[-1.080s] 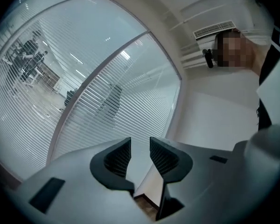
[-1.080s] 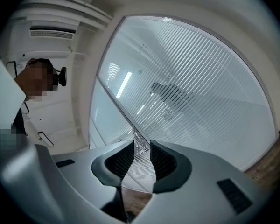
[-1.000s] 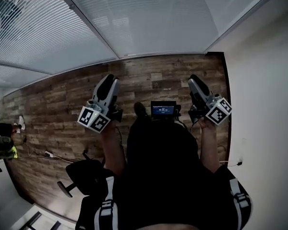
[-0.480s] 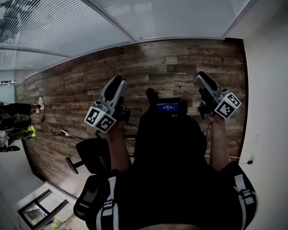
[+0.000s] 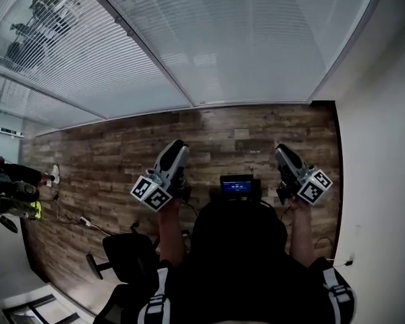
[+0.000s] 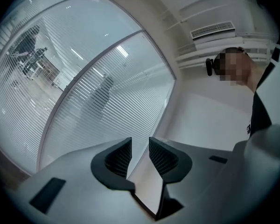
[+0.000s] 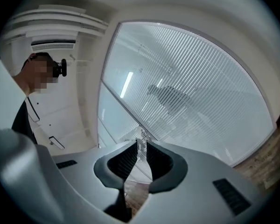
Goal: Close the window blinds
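The left gripper (image 6: 140, 144) has its jaws spread and closing, with nothing between them; only the room beyond shows through the gap. The right gripper (image 7: 140, 148) has its jaws drawn close, leaving a narrow slit. The striped sliver in that slit looks like slats further off rather than anything pinched, though I cannot be certain.

In the head view both grippers are held at about waist height in front of the person, above the wooden floor (image 5: 108, 147). They are well apart from the window blinds (image 5: 270, 32), which hang over the glass panes along the far edge of that floor. An office chair (image 5: 125, 252) stands at the person's left.

As to progress, the middle blind (image 5: 209, 52) reads as a milky, nearly shut sheet. The left-hand blind (image 5: 54, 46) has its slats turned enough that shapes beyond show through. So the job looks at best partly done. No wand or cord is in either gripper, and I cannot pick one out in any view. Finding the control for the left-hand blind and taking hold of it appears to be what is left.
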Demonstrator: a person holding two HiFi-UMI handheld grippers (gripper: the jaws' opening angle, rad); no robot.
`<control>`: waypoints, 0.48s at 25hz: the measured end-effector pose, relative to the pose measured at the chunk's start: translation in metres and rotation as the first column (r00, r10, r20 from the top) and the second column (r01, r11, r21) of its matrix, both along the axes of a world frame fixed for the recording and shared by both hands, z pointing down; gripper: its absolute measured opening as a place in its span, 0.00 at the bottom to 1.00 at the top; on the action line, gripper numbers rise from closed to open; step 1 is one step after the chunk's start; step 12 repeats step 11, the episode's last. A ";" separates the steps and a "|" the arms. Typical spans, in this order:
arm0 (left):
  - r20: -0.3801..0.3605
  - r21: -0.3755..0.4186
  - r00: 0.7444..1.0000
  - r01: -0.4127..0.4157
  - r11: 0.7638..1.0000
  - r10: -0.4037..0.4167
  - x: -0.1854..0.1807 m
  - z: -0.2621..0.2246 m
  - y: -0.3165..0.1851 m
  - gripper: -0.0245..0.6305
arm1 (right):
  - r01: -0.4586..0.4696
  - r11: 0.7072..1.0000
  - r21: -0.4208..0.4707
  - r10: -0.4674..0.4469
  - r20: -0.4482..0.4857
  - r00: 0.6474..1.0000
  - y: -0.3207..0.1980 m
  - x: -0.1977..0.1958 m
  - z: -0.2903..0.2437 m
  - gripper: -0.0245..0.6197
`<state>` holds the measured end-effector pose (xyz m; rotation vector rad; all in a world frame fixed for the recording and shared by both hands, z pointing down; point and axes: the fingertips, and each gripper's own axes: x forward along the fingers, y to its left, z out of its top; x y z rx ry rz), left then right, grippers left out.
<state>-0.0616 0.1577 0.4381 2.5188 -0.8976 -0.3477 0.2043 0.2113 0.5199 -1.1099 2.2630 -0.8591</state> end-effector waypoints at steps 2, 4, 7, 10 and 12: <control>-0.028 -0.005 1.000 0.001 1.000 -0.001 -0.007 0.001 -0.006 0.23 | 0.008 1.000 -0.008 -0.008 -0.008 1.000 -0.007 -0.008 -0.001 0.15; -0.043 -0.016 0.999 0.005 1.000 -0.006 -0.015 0.005 -0.009 0.23 | 0.022 1.000 -0.013 -0.023 -0.016 1.000 -0.012 -0.018 -0.003 0.15; -0.056 -0.031 0.998 0.012 0.999 -0.014 -0.024 0.011 -0.014 0.23 | 0.039 0.999 -0.009 -0.039 -0.030 0.999 -0.016 -0.031 -0.007 0.15; -0.068 -0.046 0.998 -0.001 0.999 -0.002 -0.029 0.017 -0.012 0.23 | 0.039 0.999 -0.023 -0.040 -0.039 0.998 -0.013 -0.040 -0.005 0.15; -0.072 -0.052 0.997 -0.007 0.999 0.003 -0.031 0.019 -0.010 0.23 | 0.037 0.999 -0.028 -0.038 -0.041 0.998 -0.012 -0.043 -0.004 0.15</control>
